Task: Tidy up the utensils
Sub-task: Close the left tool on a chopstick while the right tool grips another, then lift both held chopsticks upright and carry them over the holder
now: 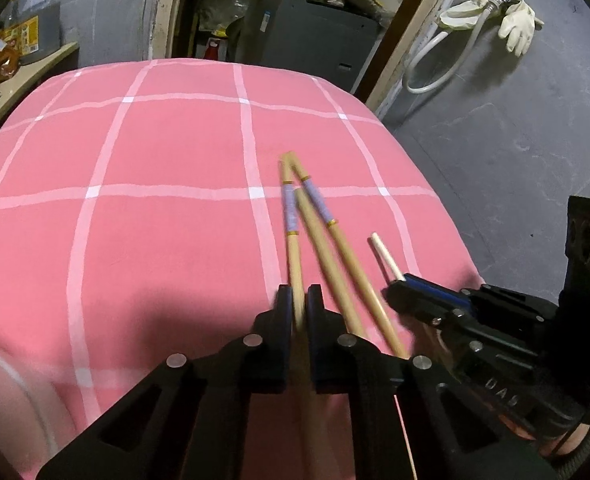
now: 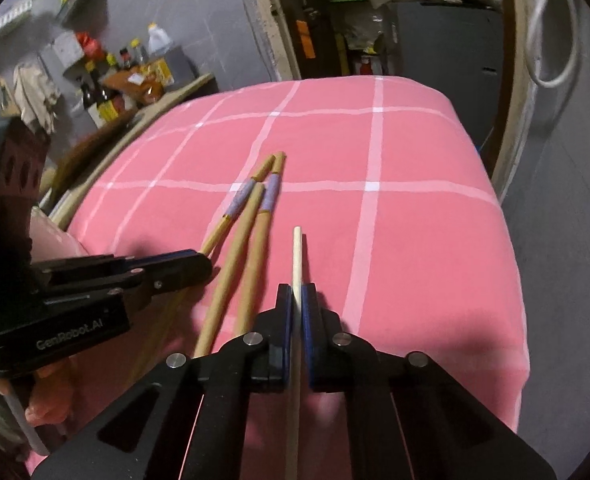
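Left tongs [image 1: 299,300]: clamped on taped chopstick [image 1: 291,216]
Right tongs [image 2: 297,300]: clamped on pale chopstick [image 2: 297,252]
Table [image 1: 135,240]: two more chopsticks [image 1: 335,264], loose, no container visible

We see our left gripper [image 1: 299,300] and right gripper [image 2: 298,300]: matte black linkage arms, round silver pivot pins, blue-lined fingers [image 2: 308,316], and white "GenRobot.AI" lettering [image 2: 69,334] on one housing.

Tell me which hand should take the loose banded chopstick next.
Probably left: the left gripper sits beside the loose banded chopstick, though its jaws already clamp the other banded chopstick. The right gripper is farther off.
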`<action>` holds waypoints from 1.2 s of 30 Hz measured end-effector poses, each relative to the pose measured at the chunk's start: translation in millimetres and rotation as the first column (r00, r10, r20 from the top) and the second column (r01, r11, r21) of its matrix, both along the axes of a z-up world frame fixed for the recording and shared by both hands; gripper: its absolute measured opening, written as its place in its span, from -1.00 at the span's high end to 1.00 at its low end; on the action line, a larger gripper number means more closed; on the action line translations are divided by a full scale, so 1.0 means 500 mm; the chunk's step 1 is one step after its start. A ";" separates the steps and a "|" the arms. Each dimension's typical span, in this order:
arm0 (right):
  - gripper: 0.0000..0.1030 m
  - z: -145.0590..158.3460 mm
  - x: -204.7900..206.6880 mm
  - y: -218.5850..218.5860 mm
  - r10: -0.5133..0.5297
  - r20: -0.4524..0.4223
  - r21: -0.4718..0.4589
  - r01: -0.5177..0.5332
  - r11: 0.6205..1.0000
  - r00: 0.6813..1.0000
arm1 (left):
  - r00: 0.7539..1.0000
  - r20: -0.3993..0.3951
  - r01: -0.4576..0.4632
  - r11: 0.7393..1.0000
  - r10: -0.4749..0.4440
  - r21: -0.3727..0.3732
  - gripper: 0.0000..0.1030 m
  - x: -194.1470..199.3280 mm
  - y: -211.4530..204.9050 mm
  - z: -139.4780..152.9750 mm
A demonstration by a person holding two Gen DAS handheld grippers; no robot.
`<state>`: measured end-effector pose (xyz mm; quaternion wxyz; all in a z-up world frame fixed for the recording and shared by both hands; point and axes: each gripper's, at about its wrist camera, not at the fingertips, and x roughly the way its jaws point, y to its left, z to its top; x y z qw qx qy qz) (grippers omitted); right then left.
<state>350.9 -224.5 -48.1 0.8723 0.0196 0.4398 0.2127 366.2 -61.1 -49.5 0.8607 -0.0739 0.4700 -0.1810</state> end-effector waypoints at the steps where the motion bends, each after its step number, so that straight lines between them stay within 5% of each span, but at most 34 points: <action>1: 0.94 0.003 -0.007 -0.005 -0.007 0.003 0.016 0.007 1.000 1.000 | 1.000 0.001 -0.004 1.000 0.004 0.011 0.92 -0.007 -0.001 0.001; 10: 0.94 0.048 -0.093 -0.034 -0.052 0.099 0.131 0.039 0.991 0.994 | 0.998 0.063 0.010 1.000 -0.009 -0.013 0.92 -0.105 -0.003 0.033; 15: 0.94 0.079 -0.134 -0.029 -0.075 0.189 0.195 0.037 0.980 0.979 | 0.978 0.207 -0.011 0.999 0.017 -0.033 0.92 -0.180 0.008 0.076; 25: 0.94 0.171 -0.242 0.029 -0.126 0.473 0.276 -0.011 0.961 0.872 | 0.877 0.465 -0.074 0.989 0.125 -0.125 0.92 -0.285 0.043 0.164; 36: 0.94 0.280 -0.290 0.101 -0.108 0.629 0.348 -0.154 0.925 0.770 | 0.733 0.634 -0.131 0.966 0.246 -0.223 0.92 -0.364 0.154 0.271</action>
